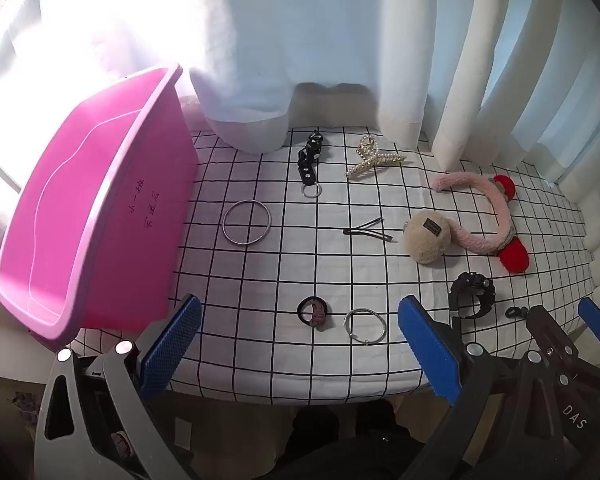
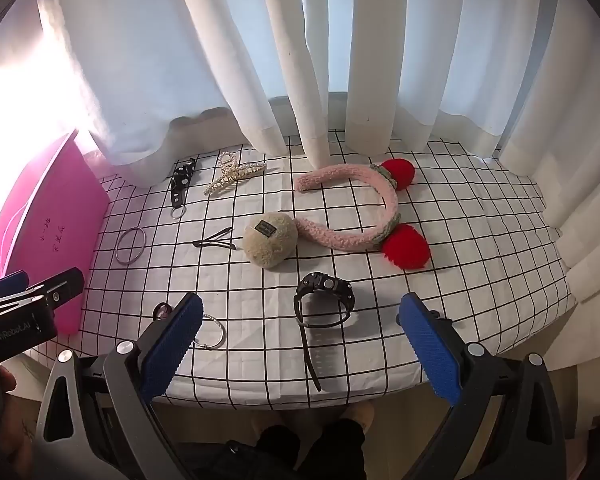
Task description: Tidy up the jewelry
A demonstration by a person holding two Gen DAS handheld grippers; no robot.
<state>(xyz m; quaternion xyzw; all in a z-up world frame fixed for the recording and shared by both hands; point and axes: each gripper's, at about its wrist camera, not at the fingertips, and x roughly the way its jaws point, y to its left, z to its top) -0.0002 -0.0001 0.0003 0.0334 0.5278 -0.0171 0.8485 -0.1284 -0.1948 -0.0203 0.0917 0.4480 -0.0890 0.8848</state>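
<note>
Jewelry lies spread over a white grid-patterned cloth [image 1: 260, 352]. Nearest my left gripper [image 1: 300, 350] are a black hair tie [image 1: 313, 312] and a thin silver ring [image 1: 365, 326]; the gripper hangs open above the front edge, holding nothing. A larger silver bangle [image 1: 247, 222], a black hairpin [image 1: 367, 231], a black strap with a key ring [image 1: 309, 159] and a pearl claw clip [image 1: 374, 157] lie farther back. My right gripper [image 2: 300, 346] is open over a black watch [image 2: 325, 300]. A beige plush ball [image 2: 270, 240] and a pink headband with red pompoms [image 2: 374, 216] sit behind it.
A pink plastic bin [image 1: 88, 216] stands at the table's left edge, its inside bare as far as I see. White curtains [image 2: 300, 60] hang along the back and drape onto the cloth. The person's legs [image 2: 312, 440] show below the front edge.
</note>
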